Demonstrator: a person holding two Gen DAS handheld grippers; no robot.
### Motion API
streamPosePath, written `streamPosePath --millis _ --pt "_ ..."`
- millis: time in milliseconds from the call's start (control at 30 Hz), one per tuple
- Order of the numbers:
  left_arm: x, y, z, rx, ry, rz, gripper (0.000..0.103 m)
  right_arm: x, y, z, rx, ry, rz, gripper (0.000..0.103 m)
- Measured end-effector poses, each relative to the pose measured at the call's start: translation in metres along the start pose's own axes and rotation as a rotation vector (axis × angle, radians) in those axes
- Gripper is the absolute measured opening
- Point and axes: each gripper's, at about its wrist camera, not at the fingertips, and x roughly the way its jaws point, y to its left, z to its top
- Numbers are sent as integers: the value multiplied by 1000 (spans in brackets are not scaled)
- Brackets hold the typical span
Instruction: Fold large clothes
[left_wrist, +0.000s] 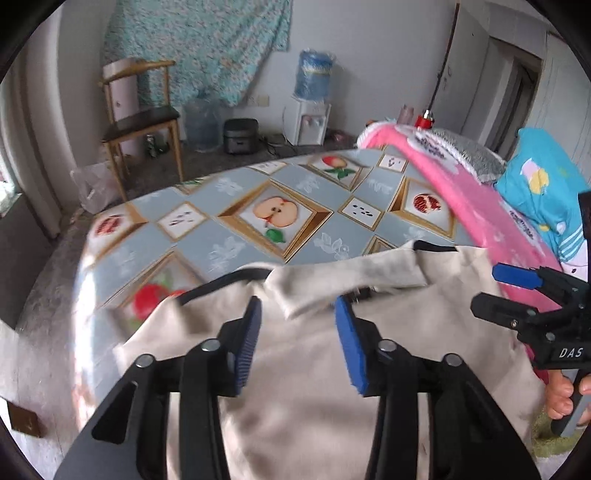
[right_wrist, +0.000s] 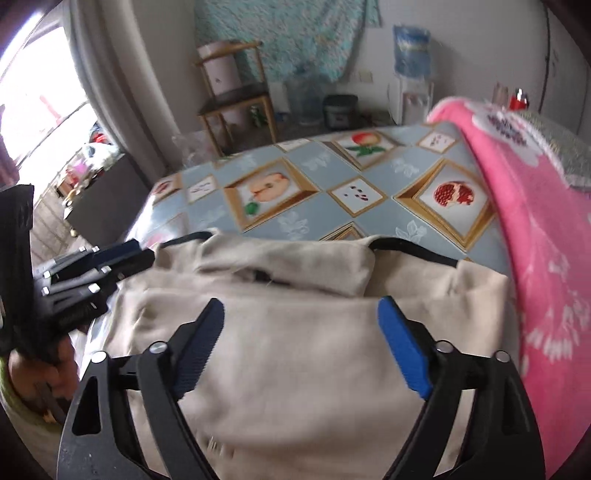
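A beige garment with black trim (left_wrist: 314, 354) lies folded on the table with the fruit-pattern cloth (left_wrist: 236, 221), at its near edge; it also shows in the right wrist view (right_wrist: 295, 332). My left gripper (left_wrist: 297, 306) is open and empty, just above the garment's middle, near a folded flap. My right gripper (right_wrist: 301, 308) is open and empty above the garment's right half. The right gripper shows at the right in the left wrist view (left_wrist: 495, 290). The left gripper shows at the left in the right wrist view (right_wrist: 140, 251).
A pink blanket (right_wrist: 546, 258) lies along the table's right side, with a blue garment (left_wrist: 543, 184) and a grey cloth beyond it. A wooden chair (left_wrist: 144, 118), water dispenser (left_wrist: 310, 103) and rice cooker (left_wrist: 240, 134) stand on the floor past the table.
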Motion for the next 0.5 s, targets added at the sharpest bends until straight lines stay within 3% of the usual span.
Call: streamPosePath --millis 233,500 --pt "-91 25 -81 -80 -18 17 72 -40 16 -66 -47 7 57 90" --pt "-108 57 -194 -217 70 55 75 -13 44 -154 -14 186 119 90"
